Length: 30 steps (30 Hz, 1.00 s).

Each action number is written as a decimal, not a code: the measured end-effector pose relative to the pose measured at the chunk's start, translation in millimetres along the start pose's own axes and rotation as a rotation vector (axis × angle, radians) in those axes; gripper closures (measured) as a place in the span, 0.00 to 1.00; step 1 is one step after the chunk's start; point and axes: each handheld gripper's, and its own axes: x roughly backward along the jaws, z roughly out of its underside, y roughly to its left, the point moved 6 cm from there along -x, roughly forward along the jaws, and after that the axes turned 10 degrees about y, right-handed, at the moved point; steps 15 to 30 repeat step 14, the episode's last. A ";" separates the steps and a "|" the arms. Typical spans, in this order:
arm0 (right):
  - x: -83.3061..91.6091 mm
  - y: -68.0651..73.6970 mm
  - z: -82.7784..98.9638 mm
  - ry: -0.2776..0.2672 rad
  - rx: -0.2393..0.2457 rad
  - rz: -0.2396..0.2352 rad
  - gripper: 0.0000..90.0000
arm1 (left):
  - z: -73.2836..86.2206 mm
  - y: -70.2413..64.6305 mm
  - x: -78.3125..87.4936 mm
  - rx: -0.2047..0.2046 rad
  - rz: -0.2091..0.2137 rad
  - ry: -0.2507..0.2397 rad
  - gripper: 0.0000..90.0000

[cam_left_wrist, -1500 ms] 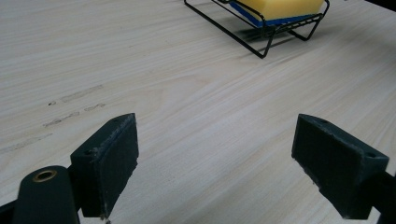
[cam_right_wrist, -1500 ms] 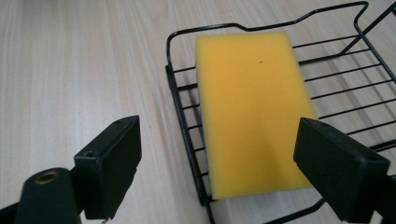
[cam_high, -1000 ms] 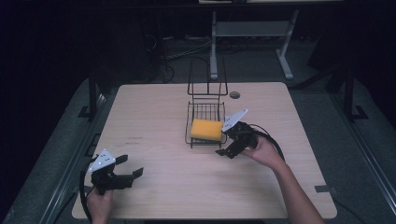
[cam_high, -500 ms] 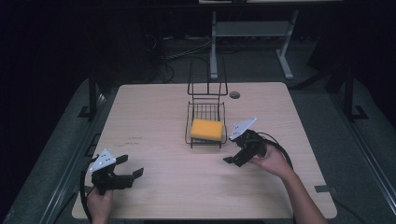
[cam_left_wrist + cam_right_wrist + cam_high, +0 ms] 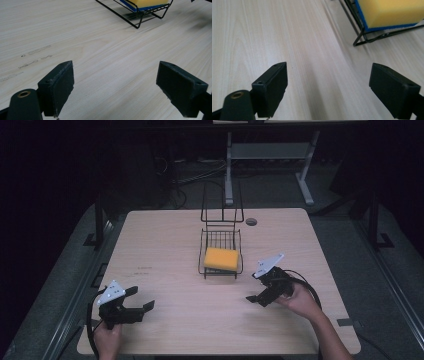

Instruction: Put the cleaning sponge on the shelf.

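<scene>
Two tongs sit low over the pale wooden worktop [image 5: 165, 250], one at each near corner, both with jaws spread wide and gripping nothing.

At about eight o'clock on the worktop, the left tongs [image 5: 141, 301] are held in a hand [image 5: 106, 339] coming in from the near edge, the grey three-cornered plate on top and the jaws aimed toward three o'clock. In the left gripper view the two black jaws stand far apart with bare wood grain between them, and the wire rack lies ahead toward one o'clock, well apart.

At the middle, a little toward twelve o'clock, stands a black wire rack [image 5: 206, 251] with a tall looped back. A yellow sponge [image 5: 222, 258] with a blue underside lies flat in its tray, touching the wires.

At about four o'clock, just beside the rack's near right corner, the right tongs [image 5: 256, 296] are held by the other hand [image 5: 299, 299], jaws aimed toward nine o'clock and clear of the rack. In the right gripper view the jaws are wide apart over bare wood, and the sponge and the rack's corner sit near, at one o'clock.
</scene>
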 end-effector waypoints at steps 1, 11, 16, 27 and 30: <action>0.1 1.1 0.9 -0.003 0.003 -0.003 0.17 | 0.0 -0.3 -0.1 0.001 0.001 -0.002 0.16; 13.5 15.7 16.6 -0.014 0.005 0.024 0.16 | 0.5 -2.6 -0.4 -0.002 0.006 0.002 0.16; 24.2 26.9 25.7 -0.026 -0.003 0.069 0.16 | 0.4 -2.5 -0.9 -0.009 0.003 0.006 0.16; 24.2 26.9 25.7 -0.026 -0.003 0.069 0.16 | 0.4 -2.5 -0.9 -0.009 0.003 0.006 0.16; 24.2 26.9 25.7 -0.026 -0.003 0.069 0.16 | 0.4 -2.5 -0.9 -0.009 0.003 0.006 0.16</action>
